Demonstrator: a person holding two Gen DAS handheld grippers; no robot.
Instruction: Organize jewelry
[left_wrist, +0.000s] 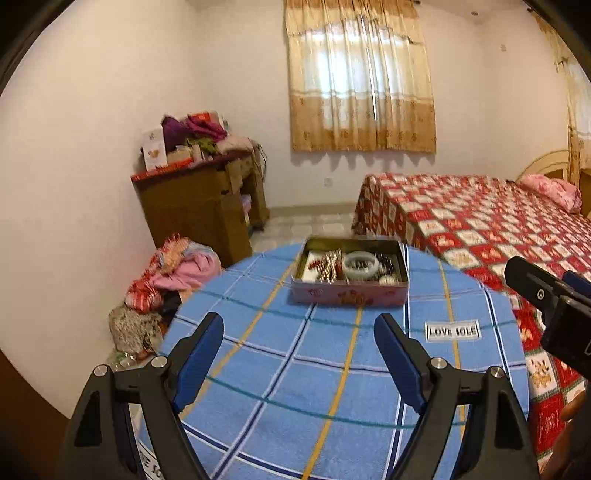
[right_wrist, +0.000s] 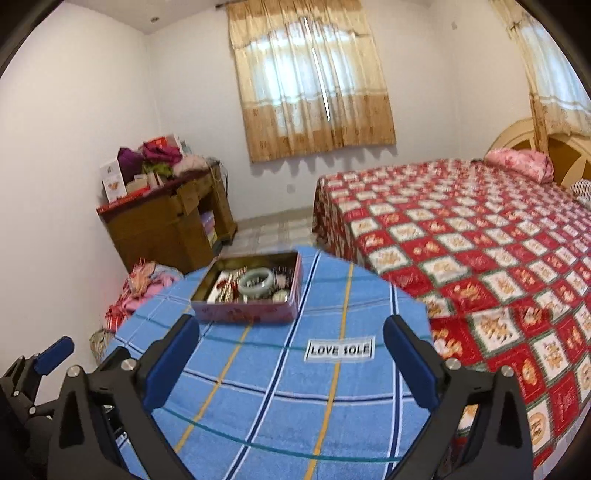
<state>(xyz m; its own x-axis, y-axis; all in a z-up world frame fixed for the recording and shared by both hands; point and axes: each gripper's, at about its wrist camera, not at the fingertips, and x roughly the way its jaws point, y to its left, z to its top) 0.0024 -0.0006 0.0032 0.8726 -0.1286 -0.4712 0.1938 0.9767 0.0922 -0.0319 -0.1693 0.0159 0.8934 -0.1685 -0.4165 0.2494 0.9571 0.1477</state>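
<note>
1. Where the round table (left_wrist: 258, 387) carries its blue plaid towel (right_wrist: 280, 406), a pink tin box (left_wrist: 349, 295) sits on the far part of the cloth, lid off, well apart from both tools.
2. Contents of the tin box (right_wrist: 251, 310): a pale green bangle (left_wrist: 361, 264) lying on top near the middle; gold and red pieces (left_wrist: 327, 267) to its left; a small round white piece (left_wrist: 386, 280) at the near right corner. Finer detail is blurred.
3. Left gripper (left_wrist: 298, 354): jaws spread wide apart, blue pads (left_wrist: 201, 354) facing inward, nothing between them; held above the near half of the table, short of the tin.
4. Right gripper (right_wrist: 291, 358): jaws likewise wide apart and holding nothing; above the towel, with the tin ahead and to its left.
5. White cloth label (right_wrist: 340, 349) reading "LOVE SOLE", sewn on the towel, nearer than the tin and to its right.
6. Bed (right_wrist: 480, 240) with red checked spread, right of the table; pink pillow (right_wrist: 521, 164) at its head.
7. Wooden cabinet (left_wrist: 199, 206) at the left wall, piled with boxes and clothes.
8. Gold curtain (left_wrist: 360, 77) over the window on the far wall.
</note>
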